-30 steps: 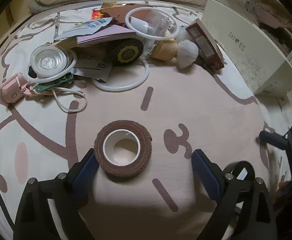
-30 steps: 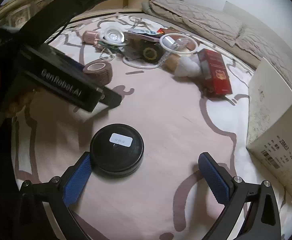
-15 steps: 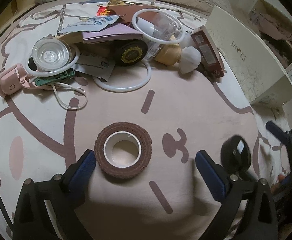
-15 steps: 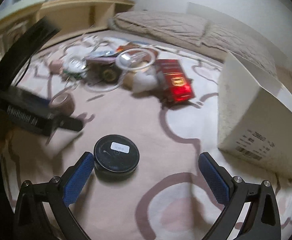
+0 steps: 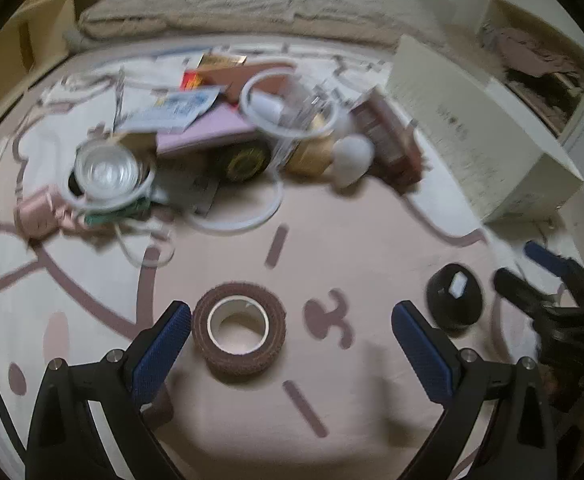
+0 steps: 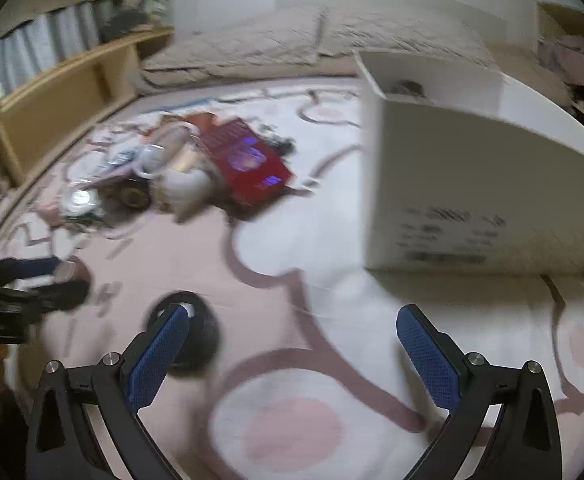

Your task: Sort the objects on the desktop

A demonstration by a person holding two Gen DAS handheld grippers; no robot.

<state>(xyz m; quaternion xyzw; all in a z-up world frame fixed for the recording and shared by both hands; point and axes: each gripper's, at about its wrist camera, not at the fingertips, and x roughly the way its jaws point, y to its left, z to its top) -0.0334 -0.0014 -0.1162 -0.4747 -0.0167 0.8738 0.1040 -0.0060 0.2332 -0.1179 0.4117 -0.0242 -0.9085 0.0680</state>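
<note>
A brown tape roll (image 5: 239,331) lies flat on the pink-and-white blanket, just ahead of my open, empty left gripper (image 5: 292,344) and near its left finger. A round black tin (image 5: 455,301) with a white label lies to the right of it; in the right wrist view the black tin (image 6: 195,340) sits partly behind the left finger of my open, empty right gripper (image 6: 294,344). The right gripper also shows at the right edge of the left wrist view (image 5: 548,280). A white shoe box (image 6: 472,184) stands open to the right.
A pile of clutter lies at the back: a red box (image 6: 243,160), a clear round lid (image 5: 105,170), white rings (image 5: 287,108), papers (image 5: 179,110), a pink gadget (image 5: 37,214), a black-and-gold disc (image 5: 245,162). A wooden shelf (image 6: 63,100) runs along the left. Pillows (image 5: 251,4) lie behind.
Both grippers have pulled back and up. The right gripper has swung right toward the shoe box, so the black tin now sits at its left finger. Both views are blurred by motion.
</note>
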